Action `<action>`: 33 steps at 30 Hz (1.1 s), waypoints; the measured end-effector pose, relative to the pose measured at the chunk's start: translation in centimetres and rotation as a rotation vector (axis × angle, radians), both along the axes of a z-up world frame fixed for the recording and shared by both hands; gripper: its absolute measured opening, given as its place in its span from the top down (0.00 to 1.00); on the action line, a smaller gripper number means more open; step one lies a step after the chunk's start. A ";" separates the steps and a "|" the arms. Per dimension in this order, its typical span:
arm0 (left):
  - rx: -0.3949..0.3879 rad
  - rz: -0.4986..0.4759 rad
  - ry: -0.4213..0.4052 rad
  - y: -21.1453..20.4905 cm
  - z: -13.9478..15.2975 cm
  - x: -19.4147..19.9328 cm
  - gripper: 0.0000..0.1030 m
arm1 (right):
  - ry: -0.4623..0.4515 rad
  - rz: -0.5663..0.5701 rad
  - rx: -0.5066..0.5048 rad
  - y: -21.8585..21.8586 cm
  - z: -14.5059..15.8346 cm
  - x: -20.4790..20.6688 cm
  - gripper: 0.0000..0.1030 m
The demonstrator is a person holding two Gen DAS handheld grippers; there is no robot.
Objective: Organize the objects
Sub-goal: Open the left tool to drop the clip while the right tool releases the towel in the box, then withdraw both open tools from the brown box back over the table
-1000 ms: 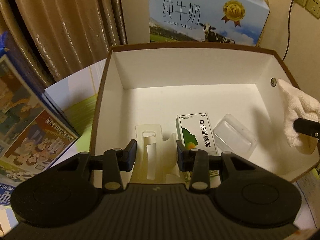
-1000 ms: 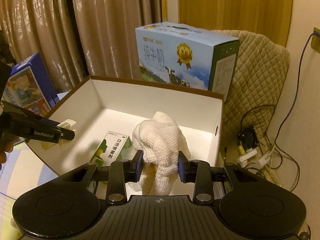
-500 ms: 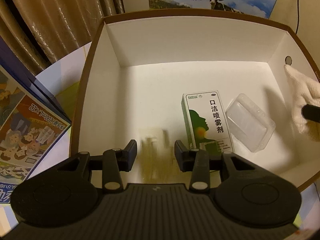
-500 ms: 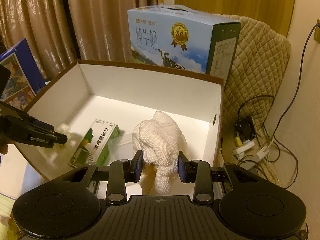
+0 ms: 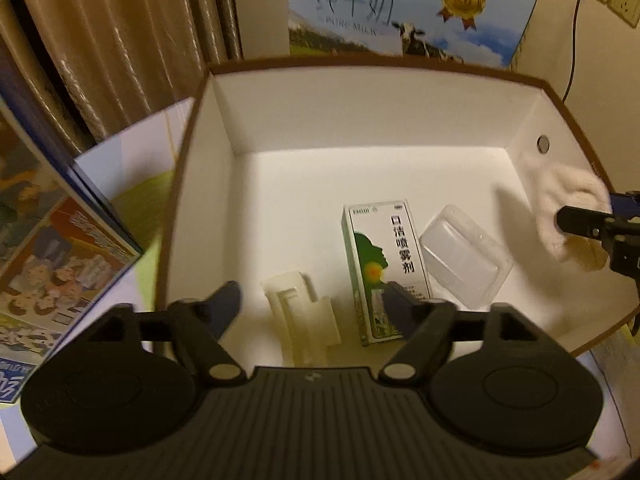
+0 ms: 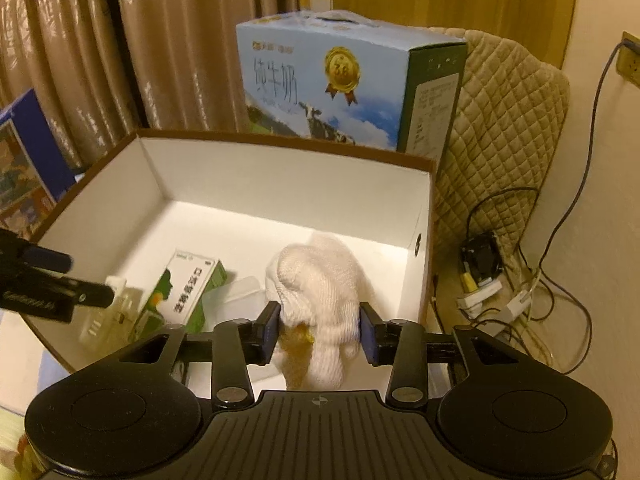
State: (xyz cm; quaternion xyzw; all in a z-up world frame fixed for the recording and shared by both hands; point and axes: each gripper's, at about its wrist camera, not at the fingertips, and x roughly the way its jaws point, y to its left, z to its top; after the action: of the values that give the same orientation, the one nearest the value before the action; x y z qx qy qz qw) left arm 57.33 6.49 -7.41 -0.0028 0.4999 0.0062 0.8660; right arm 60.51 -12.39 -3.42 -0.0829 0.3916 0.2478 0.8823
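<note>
The large blue cardboard milk carton behind the open box carries the Chinese characters 纯牛奶, the blurred words PURE MILK, a gold medal seal with red ribbons and a picture of a cow on grass. Inside the white-walled cardboard storage box with a brown rim, a slim green-and-white paper carton lies flat on the floor, printed with 口洁喷雾剂 beside a green silhouette of a head. Touching its right edge lies a clear rectangular moulded plastic tray, glossy and see-through; to its left lies a cream translucent plastic insert with a slotted recess, close beside it but apart. The left tongs hover above that insert with their dark blue pads spread wide and nothing between them. The right tongs are clamped on a white knitted cloth bundle, ribbed in texture, with a yellowish patch low between the pads; it hangs over the right end of the storage box, near the round hole in the side wall. A blue picture box with cartoon figures stands at the left, brown pleated curtains hang behind, and a beige quilted cover drapes at the right.
</note>
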 end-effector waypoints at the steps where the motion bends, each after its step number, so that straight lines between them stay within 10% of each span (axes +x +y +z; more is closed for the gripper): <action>1: -0.001 0.000 -0.010 0.1 0.4 -0.3 0.25 | -0.013 -0.002 0.019 -0.2 0.4 -0.1 0.56; 5: -0.026 0.017 -0.047 0.7 2.0 -1.5 0.22 | -0.036 -0.010 0.082 -1.0 2.4 -0.5 0.42; 33: -0.126 0.215 -0.174 3.3 9.0 -18.8 0.09 | -0.027 0.021 0.223 -6.9 8.7 -15.4 0.40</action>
State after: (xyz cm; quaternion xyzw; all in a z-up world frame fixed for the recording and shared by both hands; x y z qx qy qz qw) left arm 38.51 9.81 1.54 -0.1109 0.4192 0.0671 0.8986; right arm 45.10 -19.33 5.25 0.0082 0.3487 0.2976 0.8887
